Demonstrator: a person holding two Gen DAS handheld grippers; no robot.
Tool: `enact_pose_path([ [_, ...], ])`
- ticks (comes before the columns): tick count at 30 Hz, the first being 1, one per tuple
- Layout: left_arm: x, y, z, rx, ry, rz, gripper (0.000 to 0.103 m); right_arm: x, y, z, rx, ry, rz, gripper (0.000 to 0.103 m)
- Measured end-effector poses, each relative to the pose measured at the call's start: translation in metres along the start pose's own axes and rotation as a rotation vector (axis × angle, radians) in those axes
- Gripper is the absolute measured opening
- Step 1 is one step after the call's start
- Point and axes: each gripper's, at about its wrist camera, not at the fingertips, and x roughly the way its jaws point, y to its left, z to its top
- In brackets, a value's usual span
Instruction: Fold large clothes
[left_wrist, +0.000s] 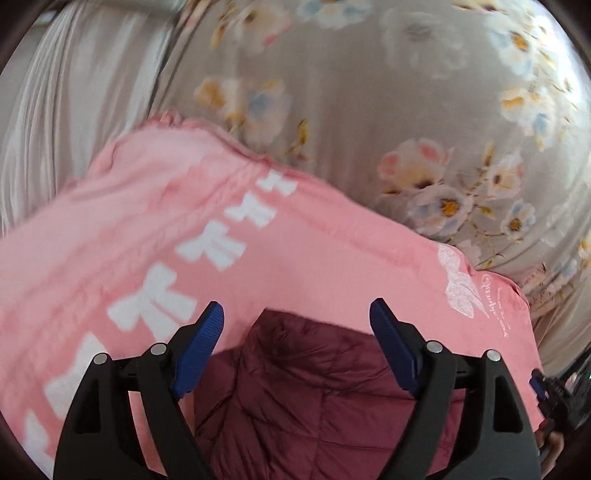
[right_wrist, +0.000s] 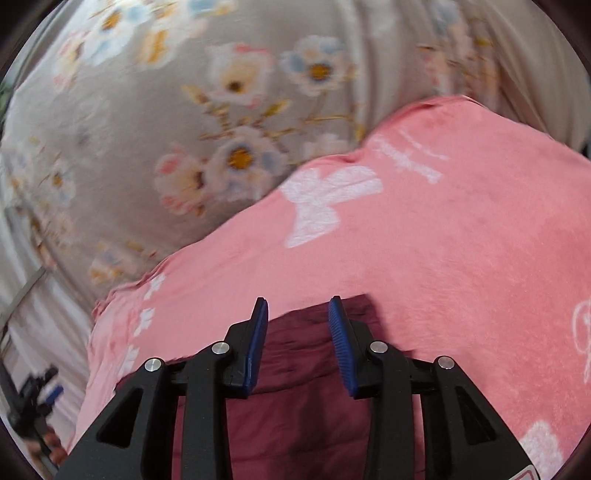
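Over maroon jacket (left_wrist: 295, 387), jaws parted, empty.

Blanket (left_wrist: 332, 236) script (cursive) unreadable.

Quilted, faintly glossy maroon jacket (left_wrist: 295, 387) cloth between ribbed blue pads (left_wrist: 201, 349) set in matt black plastic with shiny metal pins (left_wrist: 159, 348). Ahead, fuzzy matt pink blanket (left_wrist: 314, 240) with white printed bows. Beyond, smooth floral-printed bedsheet (left_wrist: 351, 92) cloth.
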Motion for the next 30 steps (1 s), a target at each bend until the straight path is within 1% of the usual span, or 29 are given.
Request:
enact_pose_path([
  [1, -0.002, -0.011, 0.003, 0.017, 0.002, -0.022, 0.079, 0.010, 0.020, -0.005, -0.052, 0.028, 0.021, 0.030],
  [2, 0.000, -0.026, 0.004, 0.038, 0.017, -0.059, 0.079, 0.018, 0.034, -0.010, -0.093, 0.049, 0.031, 0.028],
  [3, 0.006, -0.040, 0.003, 0.061, 0.037, -0.082, 0.079, 0.033, 0.058, -0.019, -0.166, 0.083, 0.029, 0.027],
  [4, 0.014, -0.055, -0.001, 0.091, 0.060, -0.092, 0.079, 0.045, 0.075, -0.026, -0.228, 0.105, 0.017, 0.025],
  [5, 0.028, -0.076, -0.007, 0.137, 0.091, -0.091, 0.079, 0.054, 0.086, -0.033, -0.277, 0.120, 0.006, 0.021],
  [6, 0.038, -0.090, -0.015, 0.167, 0.112, -0.086, 0.079, 0.064, 0.097, -0.040, -0.328, 0.140, -0.005, 0.020],
  [8, 0.067, -0.114, -0.032, 0.217, 0.180, -0.084, 0.078, 0.080, 0.106, -0.049, -0.368, 0.181, -0.012, 0.019],
  [9, 0.077, -0.119, -0.040, 0.225, 0.202, -0.088, 0.078, 0.093, 0.108, -0.053, -0.373, 0.215, -0.020, 0.018],
  [11, 0.101, -0.129, -0.056, 0.251, 0.252, -0.070, 0.078, 0.110, 0.103, -0.059, -0.369, 0.248, -0.043, 0.015],
  [13, 0.119, -0.130, -0.067, 0.263, 0.278, -0.027, 0.077, 0.128, 0.093, -0.065, -0.354, 0.289, -0.067, 0.014],
  [14, 0.125, -0.128, -0.070, 0.263, 0.292, -0.022, 0.077, 0.135, 0.087, -0.068, -0.336, 0.308, -0.067, 0.014],
  [16, 0.138, -0.120, -0.079, 0.245, 0.327, 0.000, 0.077, 0.142, 0.077, -0.073, -0.313, 0.321, -0.057, 0.013],
  [18, 0.144, -0.113, -0.085, 0.236, 0.337, 0.010, 0.077, 0.145, 0.073, -0.078, -0.303, 0.326, -0.050, 0.011],
  [23, 0.152, -0.104, -0.097, 0.227, 0.336, 0.028, 0.078, 0.152, 0.074, -0.088, -0.312, 0.337, -0.048, 0.010],
  [30, 0.155, -0.107, -0.106, 0.254, 0.311, 0.064, 0.079, 0.157, 0.072, -0.096, -0.314, 0.328, -0.050, 0.009],
])
